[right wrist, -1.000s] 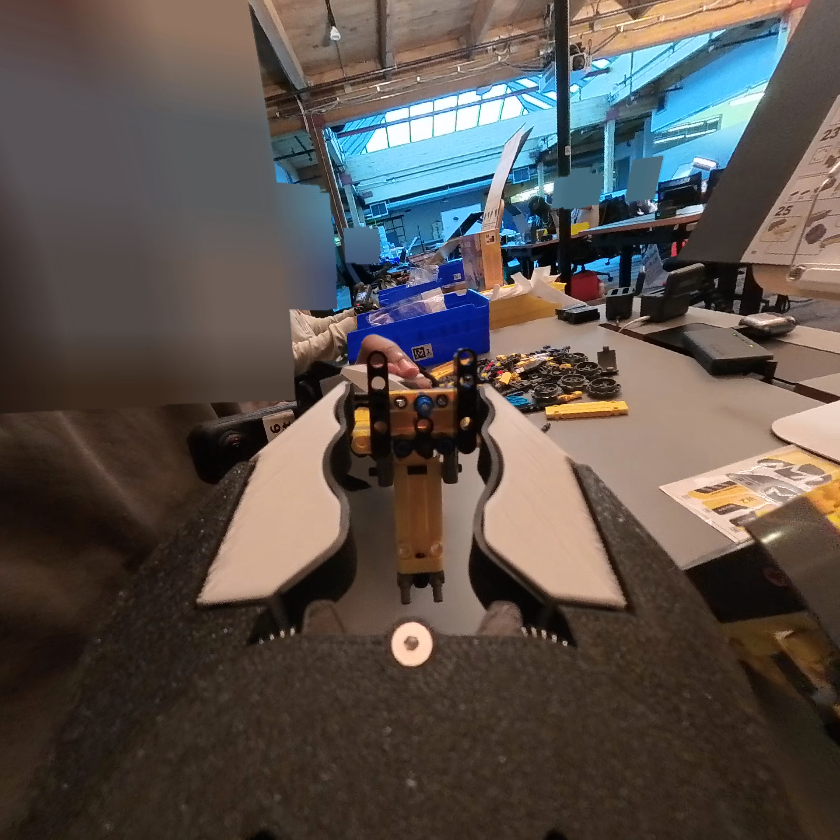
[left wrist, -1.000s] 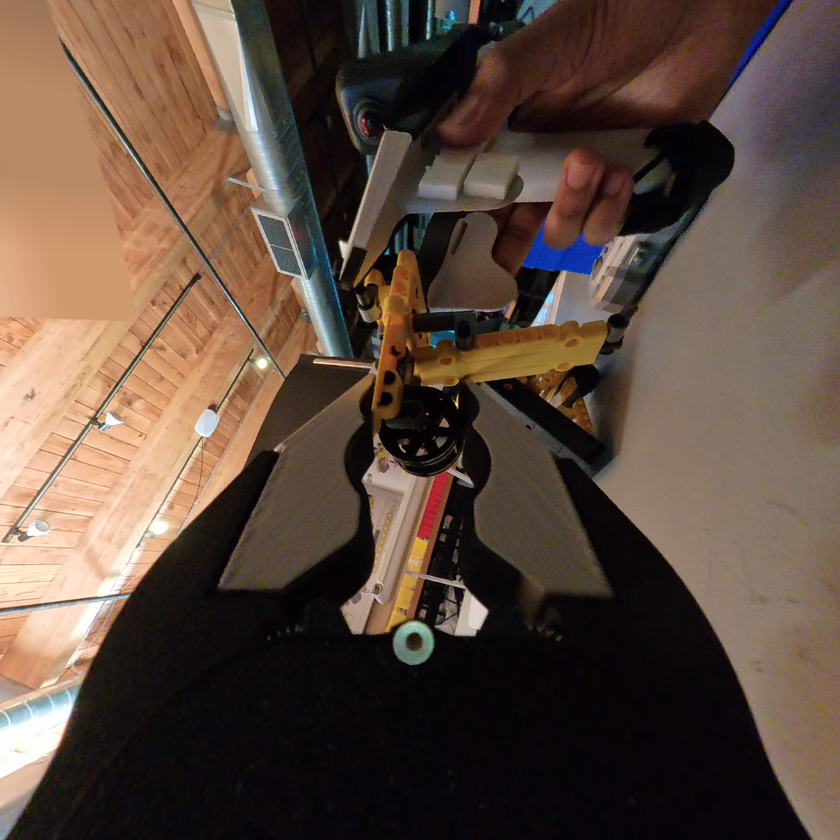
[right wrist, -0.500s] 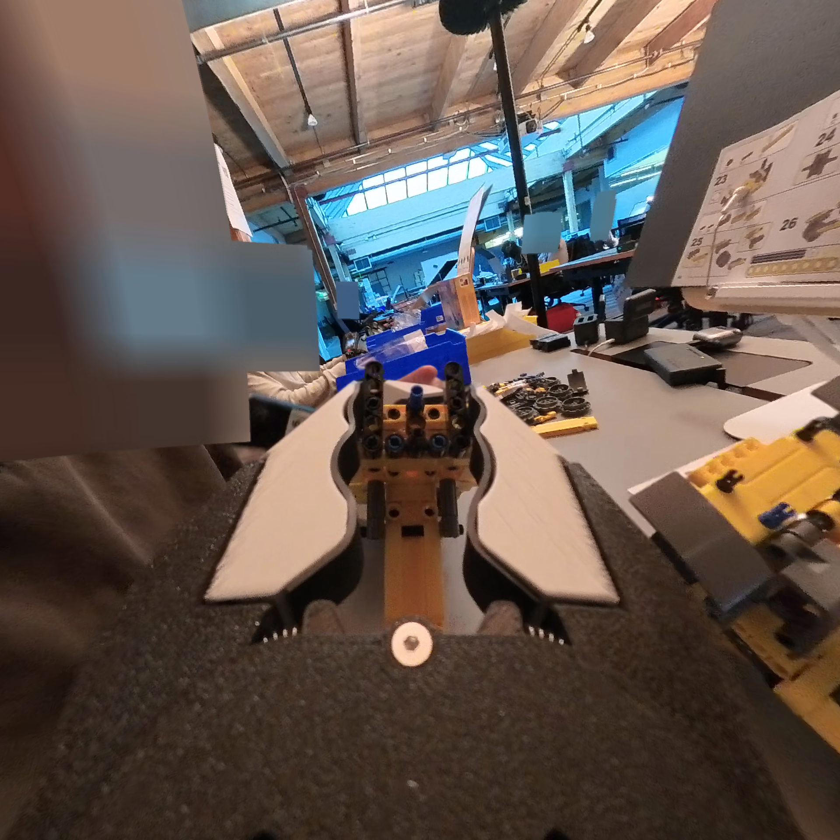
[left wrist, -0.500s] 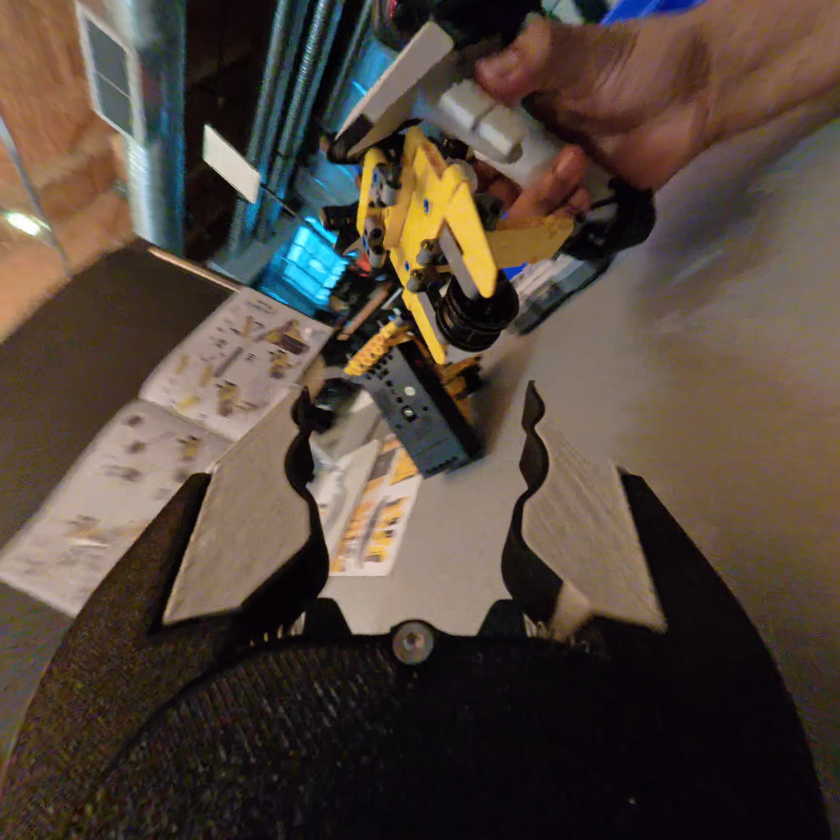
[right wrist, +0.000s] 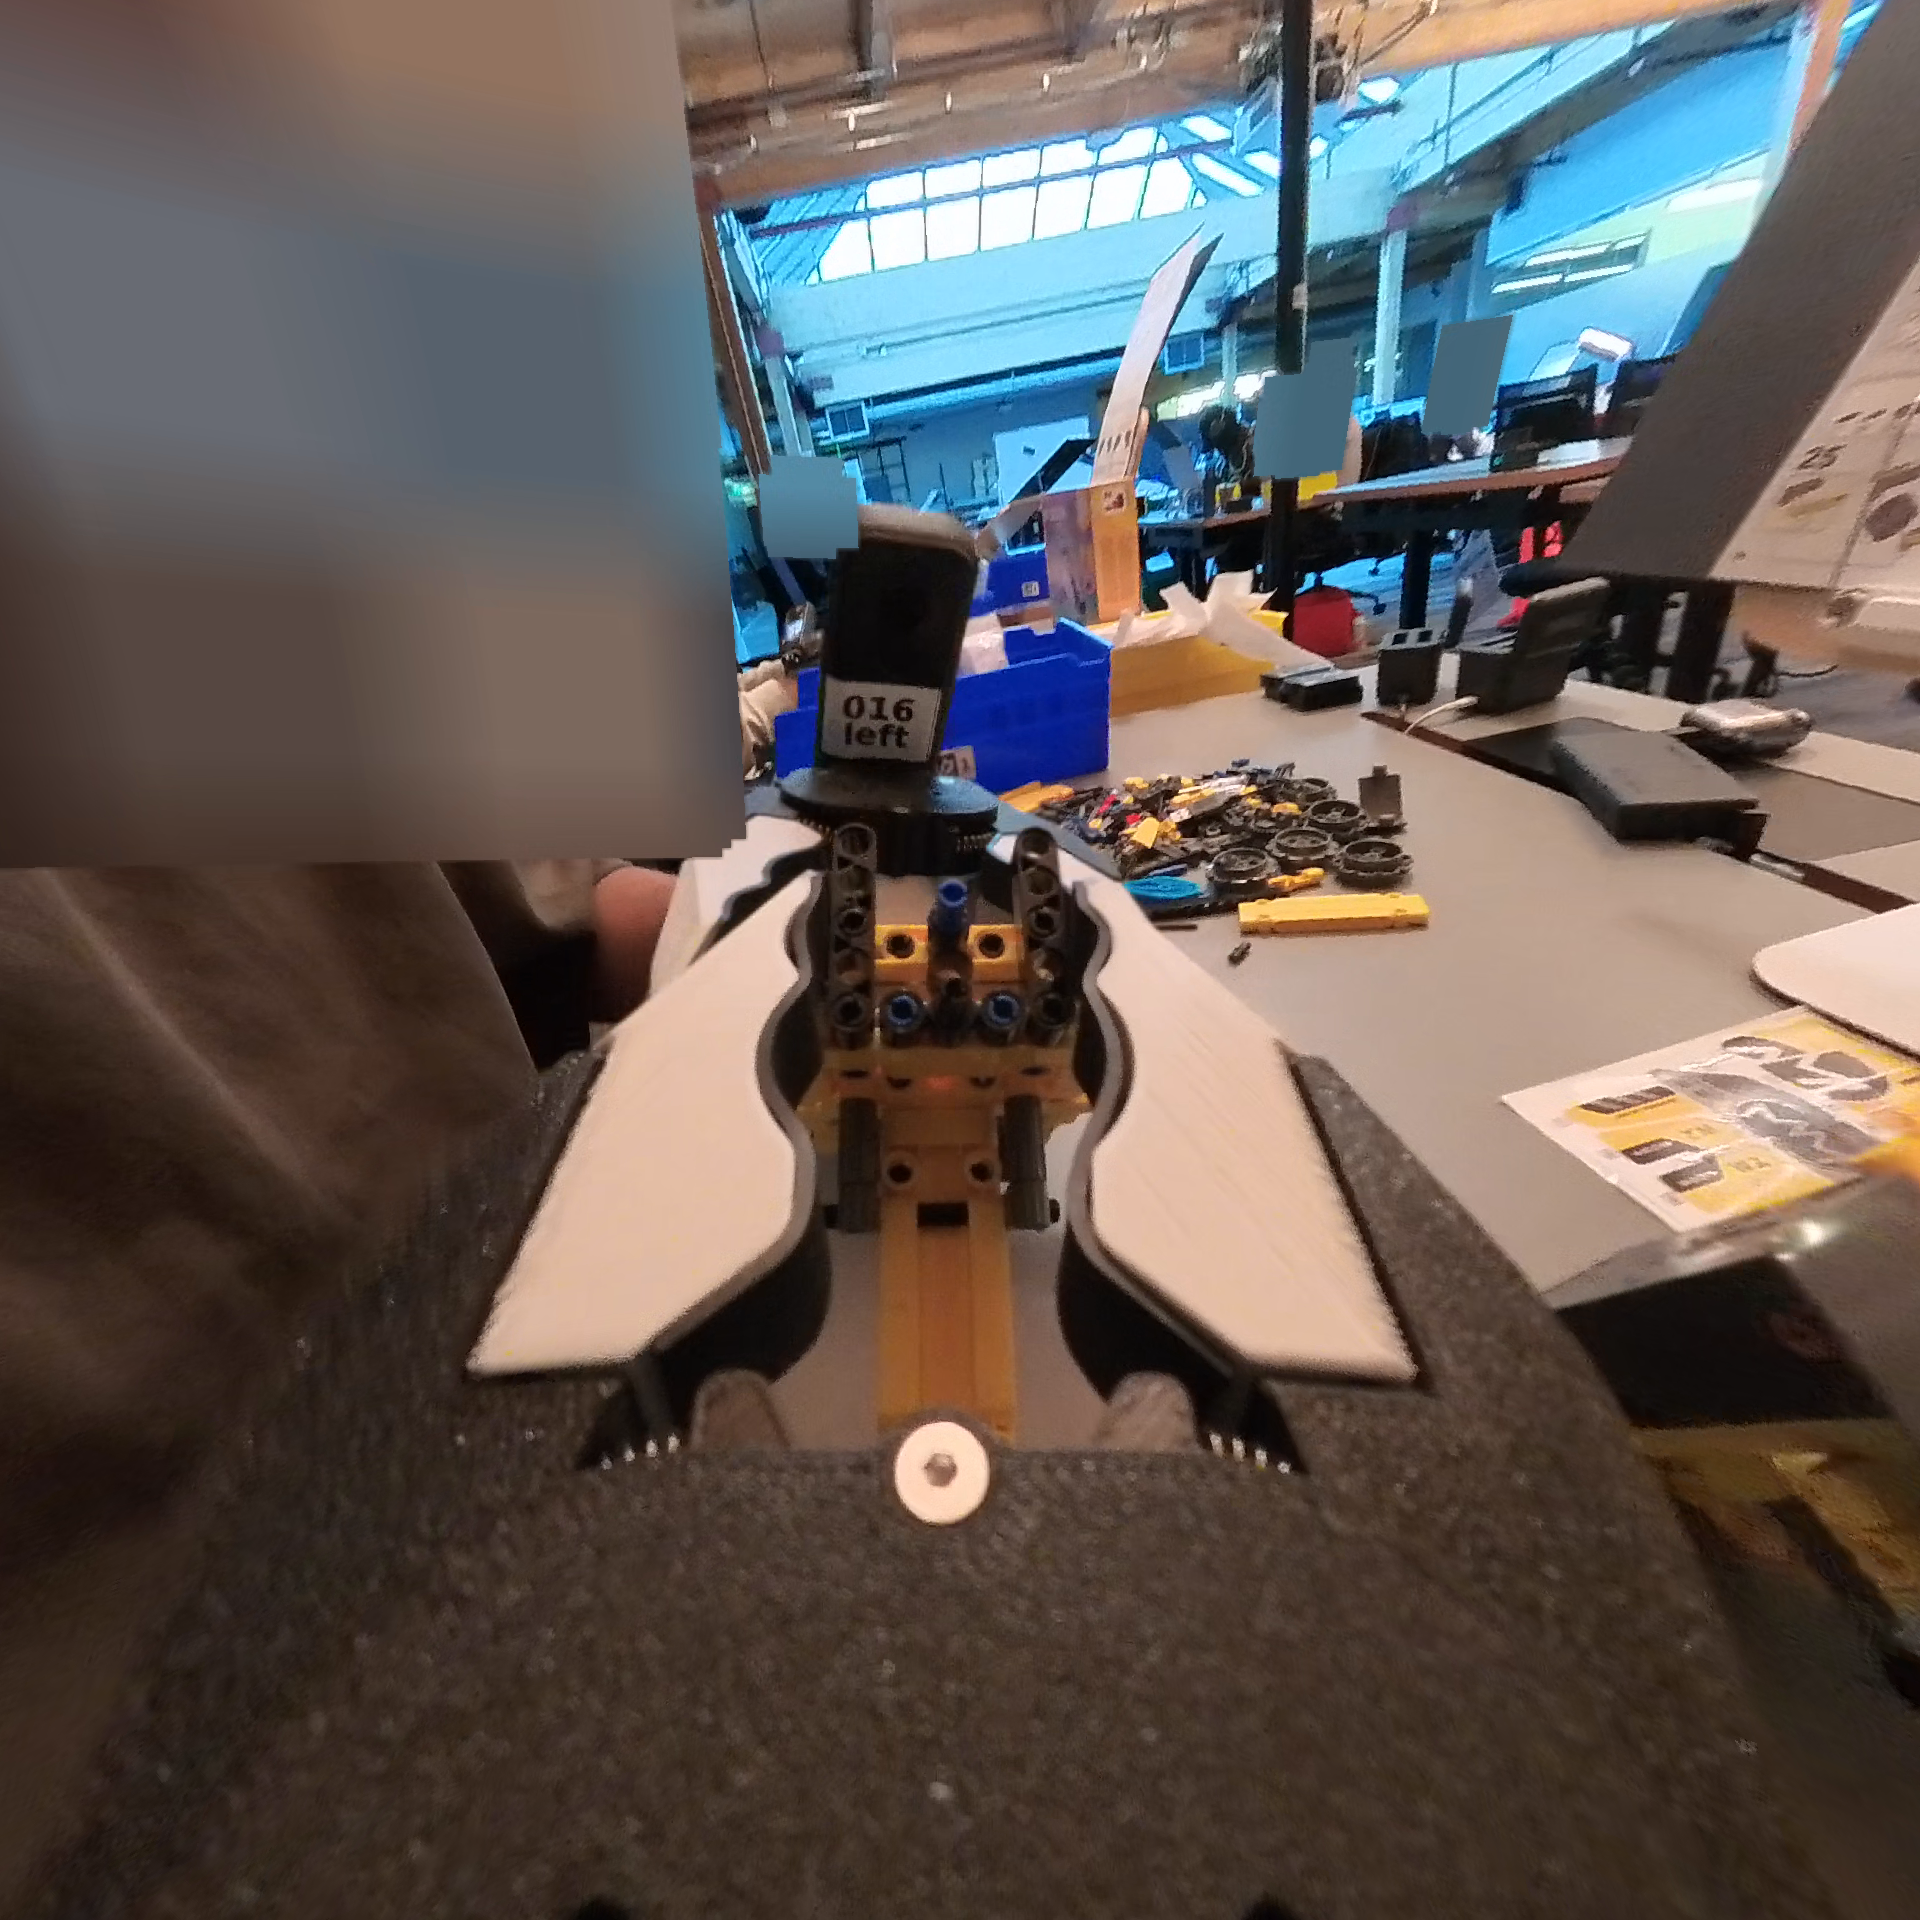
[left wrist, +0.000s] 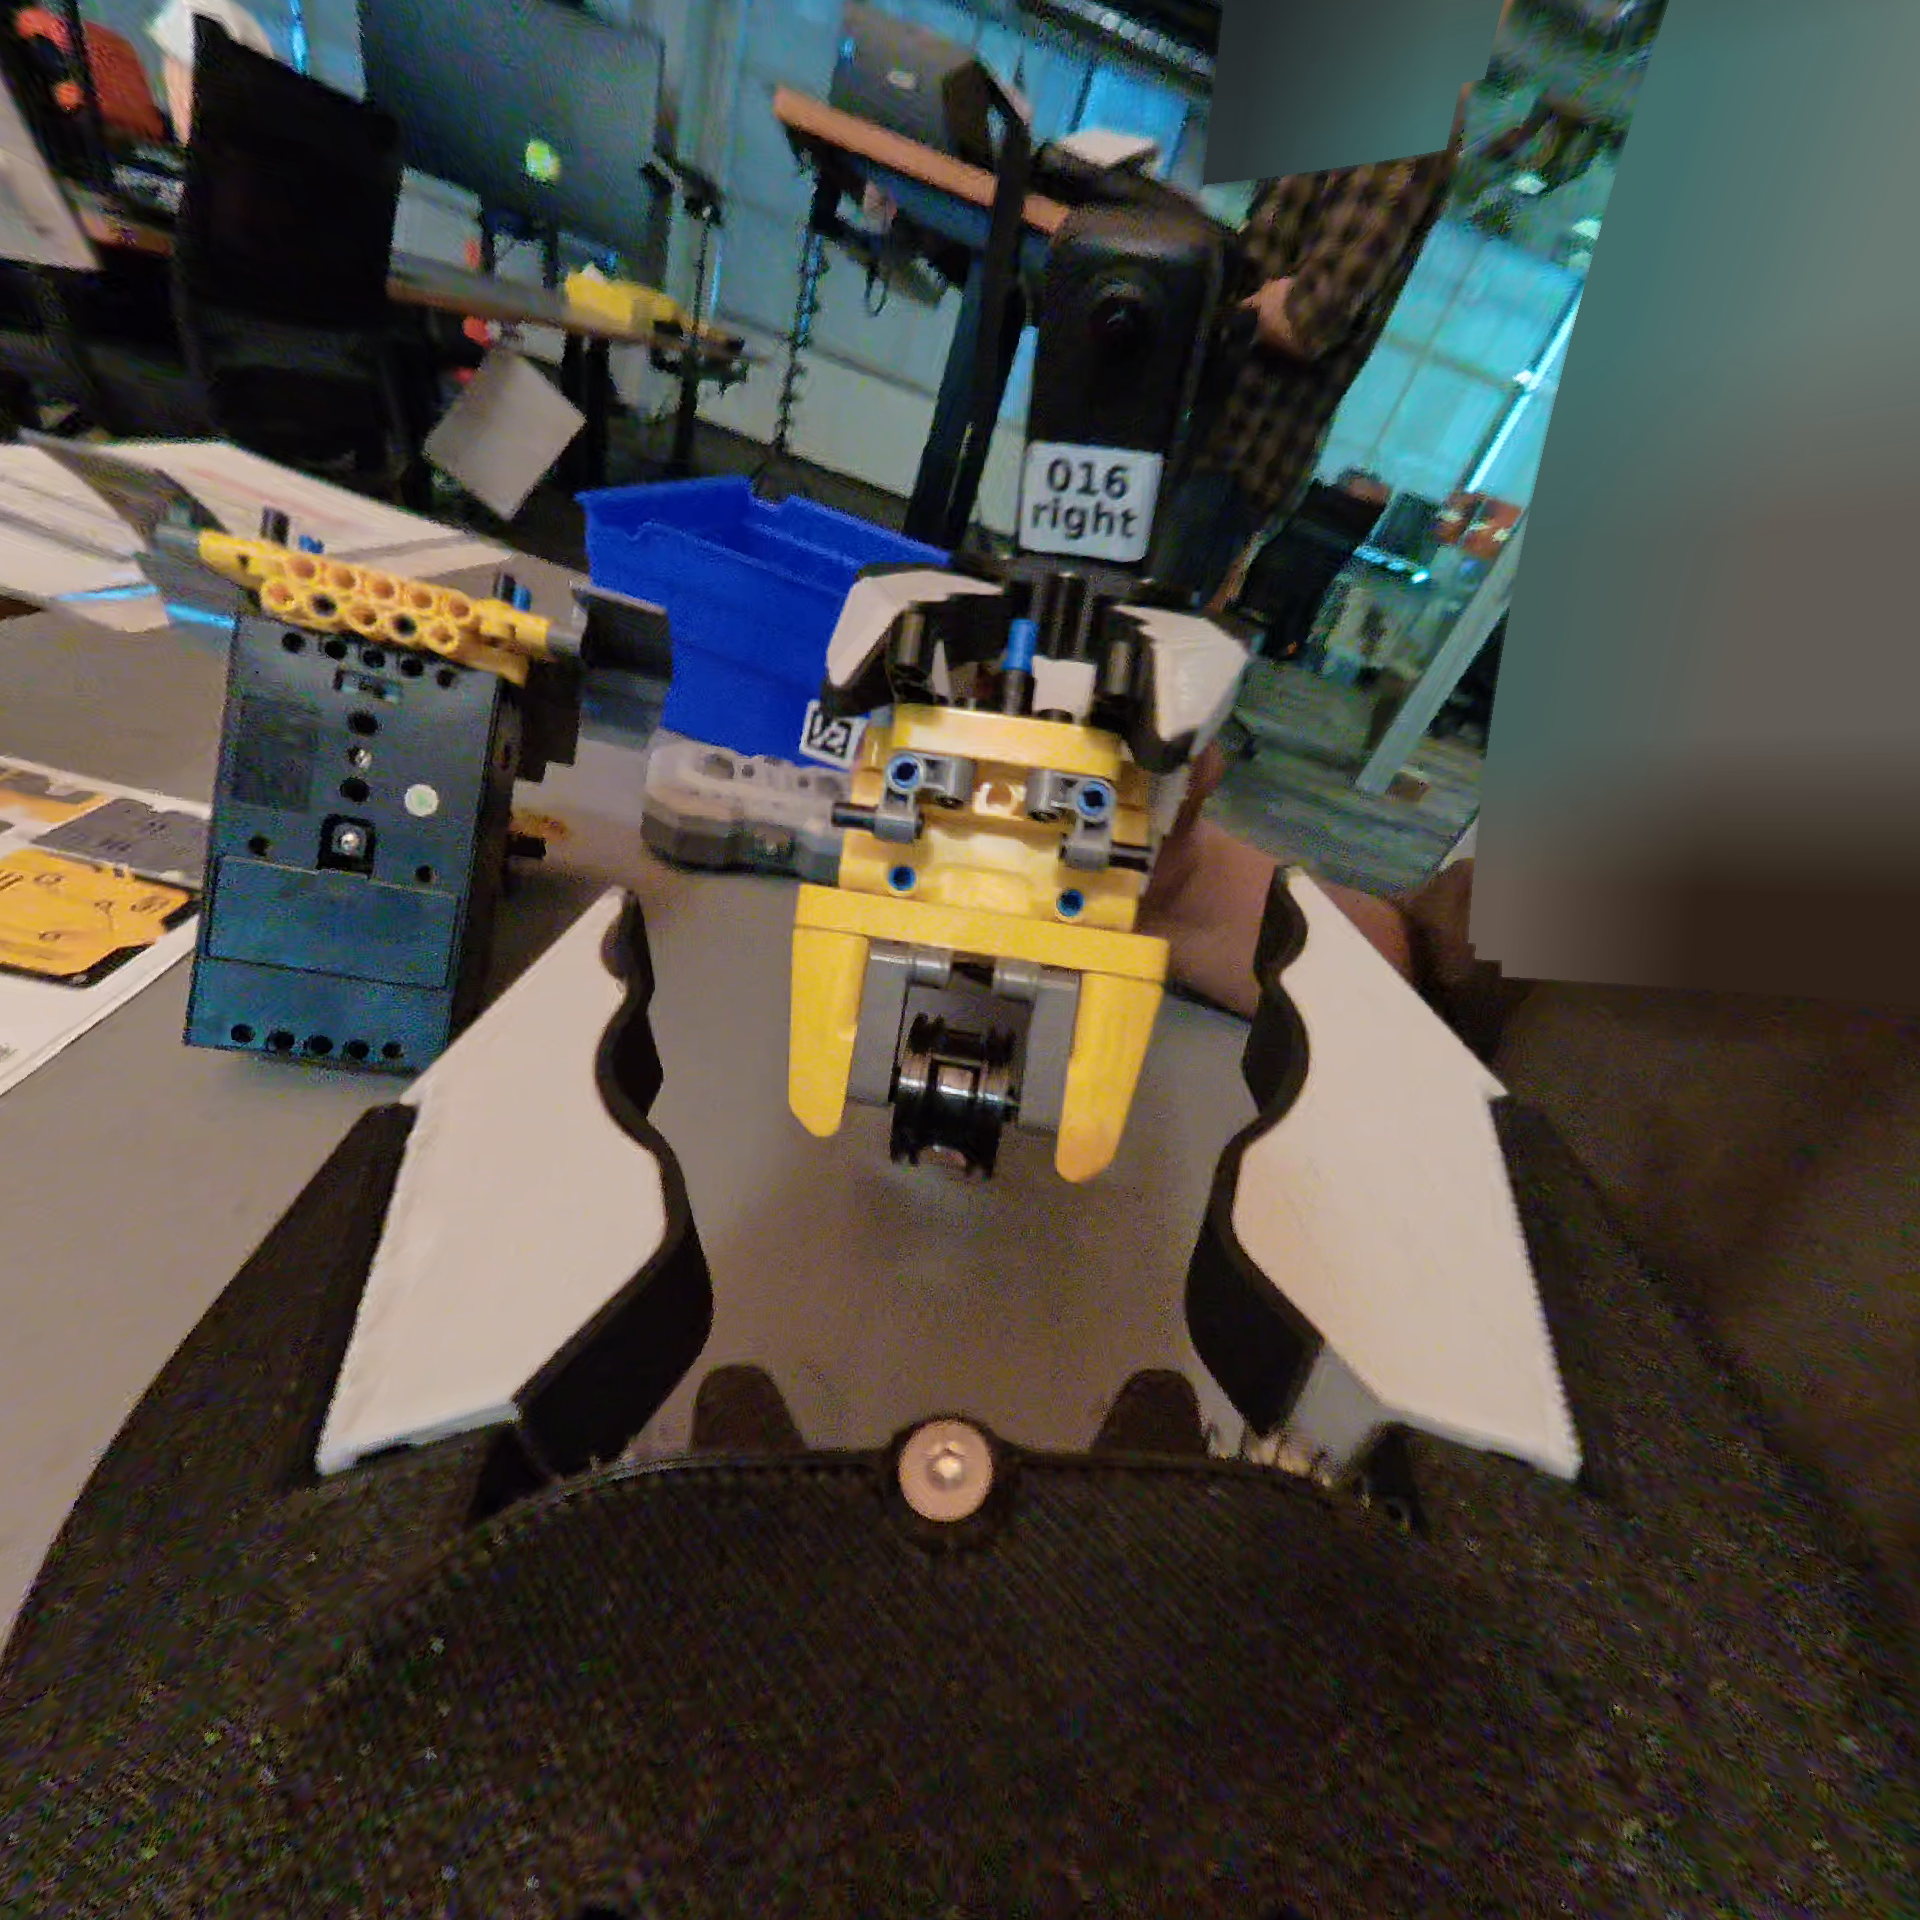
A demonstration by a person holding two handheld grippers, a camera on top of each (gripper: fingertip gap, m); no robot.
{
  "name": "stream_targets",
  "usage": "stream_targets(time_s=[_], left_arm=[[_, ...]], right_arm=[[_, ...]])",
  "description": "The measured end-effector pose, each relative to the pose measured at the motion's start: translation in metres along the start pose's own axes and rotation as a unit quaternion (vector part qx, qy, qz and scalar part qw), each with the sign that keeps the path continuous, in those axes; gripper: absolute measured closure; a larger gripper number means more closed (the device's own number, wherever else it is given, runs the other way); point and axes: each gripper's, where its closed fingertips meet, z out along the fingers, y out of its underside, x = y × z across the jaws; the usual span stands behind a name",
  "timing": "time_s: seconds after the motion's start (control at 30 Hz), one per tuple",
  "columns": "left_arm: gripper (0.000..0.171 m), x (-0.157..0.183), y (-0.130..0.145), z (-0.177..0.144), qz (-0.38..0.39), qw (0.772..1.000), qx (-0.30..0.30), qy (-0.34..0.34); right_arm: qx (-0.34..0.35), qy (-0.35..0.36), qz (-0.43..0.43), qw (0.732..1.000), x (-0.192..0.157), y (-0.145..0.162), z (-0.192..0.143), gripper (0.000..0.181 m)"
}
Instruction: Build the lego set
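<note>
The right gripper (right wrist: 940, 914) is clenching a yellow brick assembly (right wrist: 940, 1070), its fingers pressing on the two black beams at the assembly's sides while a long yellow beam runs back between them toward the camera. Gripped this way, the assembly is hanging above the grey table (left wrist: 125, 1195) with its forked yellow end and small black wheel (left wrist: 948, 1091) pointing at the left gripper (left wrist: 951, 914), probably so that this end stays reachable. The left gripper is facing it with fingers spread wide and grasping nothing, the wheel sitting between and just beyond their tips. On the table to the left, a dark blue block (left wrist: 343, 862) topped with yellow beams is standing upright. Farther off, a blue bin (left wrist: 727, 592) is sitting, and loose parts (right wrist: 1247, 821) are lying at the far right
</note>
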Motion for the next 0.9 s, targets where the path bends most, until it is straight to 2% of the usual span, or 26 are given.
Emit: stream_targets(time_s=[0.17, 0.23, 0.33, 0.47, 0.57, 0.6, 0.77, 0.9], left_arm=[[0.078, -0.002, 0.016, 0.005, 0.011, 0.999, -0.039, -0.007], [0.102, 0.004, 0.017, 0.004, 0.018, 0.999, -0.038, 0.014], [0.104, 0.001, 0.018, 0.004, 0.04, 0.999, -0.036, 0.003], [0.104, -0.005, 0.012, 0.002, 0.033, 0.999, -0.023, -0.004], [0.104, -0.015, 0.012, -0.002, 0.036, 0.999, -0.032, -0.026], [0.104, -0.021, 0.012, -0.003, 0.038, 0.998, -0.039, -0.04], [0.104, -0.041, 0.006, -0.012, 0.042, 0.993, -0.067, -0.084], [0.104, -0.052, 0.023, -0.012, 0.065, 0.983, -0.126, -0.113]], right_arm=[[-0.01, -0.016, -0.001, 1.0, -0.008, 0.007, 0.009, 0.137], [-0.018, -0.012, -0.002, 1.0, -0.006, 0.011, 0.011, 0.137], [-0.014, -0.012, 0.005, 1.0, -0.004, 0.012, 0.011, 0.137], [-0.004, 0.001, 0.017, 1.0, 0.004, 0.01, 0.01, 0.136], [0.002, 0.017, 0.024, 1.0, 0.013, 0.007, 0.004, 0.111], [0.015, 0.021, 0.026, 0.999, 0.015, 0.002, 0.0, 0.11], [0.066, 0.066, 0.016, 0.996, 0.032, -0.021, -0.022, 0.108], [0.065, 0.089, -0.037, 0.993, 0.029, -0.028, -0.027, 0.116]])
